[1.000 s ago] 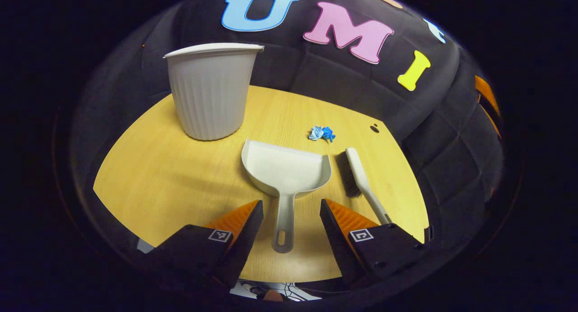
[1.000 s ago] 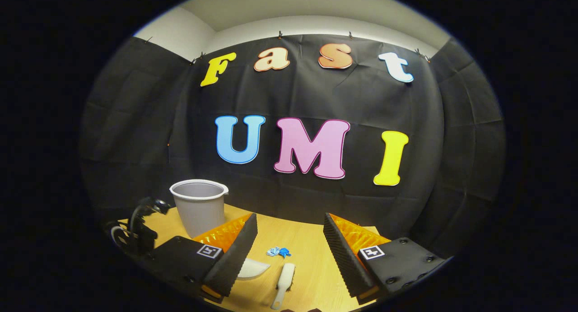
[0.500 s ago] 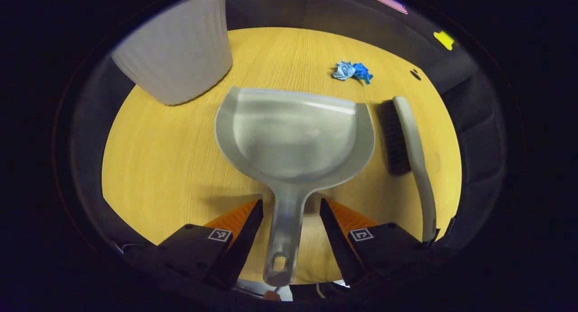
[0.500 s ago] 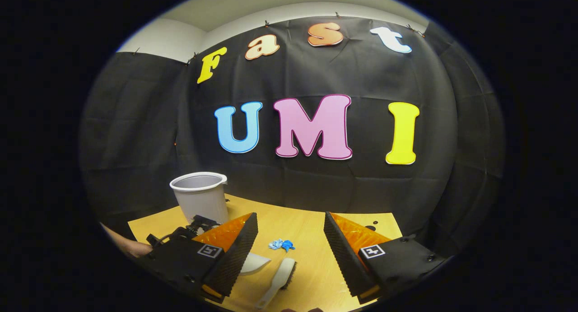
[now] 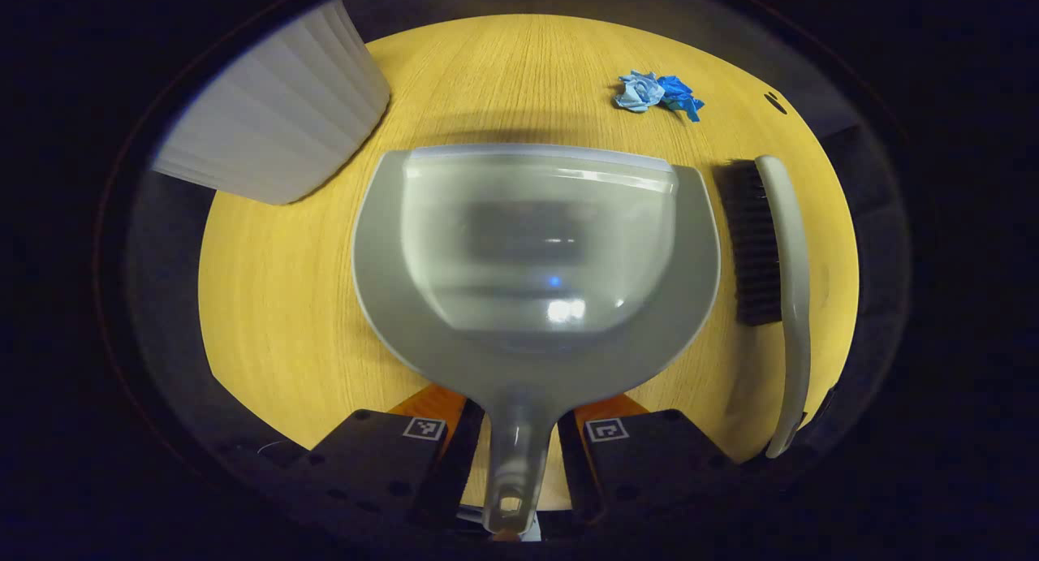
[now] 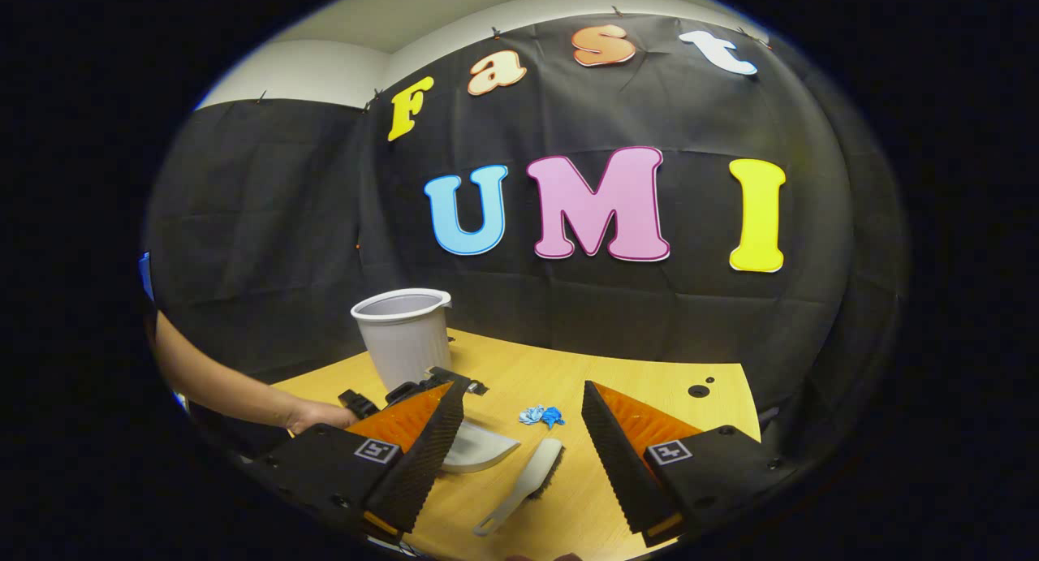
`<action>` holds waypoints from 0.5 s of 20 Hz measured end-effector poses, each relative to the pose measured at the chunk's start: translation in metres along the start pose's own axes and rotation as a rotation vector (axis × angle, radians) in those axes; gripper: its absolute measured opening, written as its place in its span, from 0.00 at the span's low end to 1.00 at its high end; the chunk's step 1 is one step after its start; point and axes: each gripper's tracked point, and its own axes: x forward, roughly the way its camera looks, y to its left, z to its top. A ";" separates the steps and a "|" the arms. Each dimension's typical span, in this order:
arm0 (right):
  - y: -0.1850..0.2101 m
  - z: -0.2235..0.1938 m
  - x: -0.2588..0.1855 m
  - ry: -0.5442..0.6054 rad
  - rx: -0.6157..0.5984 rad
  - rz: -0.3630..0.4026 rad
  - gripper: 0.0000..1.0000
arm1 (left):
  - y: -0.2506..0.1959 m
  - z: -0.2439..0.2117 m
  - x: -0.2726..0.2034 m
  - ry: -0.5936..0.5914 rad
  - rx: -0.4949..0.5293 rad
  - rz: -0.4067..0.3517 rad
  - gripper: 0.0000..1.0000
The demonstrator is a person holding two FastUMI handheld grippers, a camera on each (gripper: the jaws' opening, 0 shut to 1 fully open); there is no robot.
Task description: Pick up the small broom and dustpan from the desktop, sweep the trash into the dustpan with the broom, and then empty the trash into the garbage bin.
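Left gripper at the bottom centre of the left gripper view has its fingers drawn in close on either side of the dustpan's handle, flanking it tightly; they look clamped on it, but actual contact on both sides can't be confirmed from this angle. Dustpan takes up the middle of that view, pan mouth pointing to the top of the frame, lying flat on the desktop. Garbage bin, one, pale ribbed, sits upper left, just beside the pan's left shoulder. Broom, one, lies to the right of the dustpan, near but apart from it, bristles facing left toward the pan, handle running down to the lower right. Trash, one small blue crumpled wad, upper right, beyond the pan mouth and apart from everything. In the right gripper view, a bare forearm and hand come in from the left edge, holding the other gripper's body low left in front of the bin. Right gripper has its fingers spread wide, nothing between them, held above the desktop; dustpan edge, trash and broom show in the gap between the fingers. Surface is yellow wood-grain with small dark holes near the far right corner. Black cloth wall behind, pale room wall and ceiling above it.
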 end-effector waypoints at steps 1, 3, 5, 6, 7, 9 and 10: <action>0.002 -0.005 0.003 0.014 -0.012 0.001 0.95 | 0.000 -0.002 0.001 0.008 0.010 -0.011 0.46; 0.007 -0.023 0.010 0.072 -0.004 0.000 0.92 | 0.000 -0.001 0.000 -0.001 0.033 -0.025 0.36; 0.016 -0.049 0.018 0.169 0.035 0.005 0.95 | 0.001 -0.002 0.005 -0.014 0.045 -0.034 0.33; 0.019 -0.064 0.022 0.229 0.051 -0.006 0.95 | 0.001 -0.002 0.004 -0.024 0.050 -0.047 0.31; 0.021 -0.080 0.026 0.295 0.070 -0.026 0.95 | 0.001 -0.002 0.004 -0.035 0.056 -0.060 0.31; 0.026 -0.122 0.027 0.469 0.098 -0.069 0.92 | 0.006 -0.007 0.006 -0.048 0.084 -0.077 0.32; 0.024 -0.143 0.027 0.559 0.115 -0.100 0.95 | 0.008 -0.009 0.007 -0.056 0.095 -0.086 0.32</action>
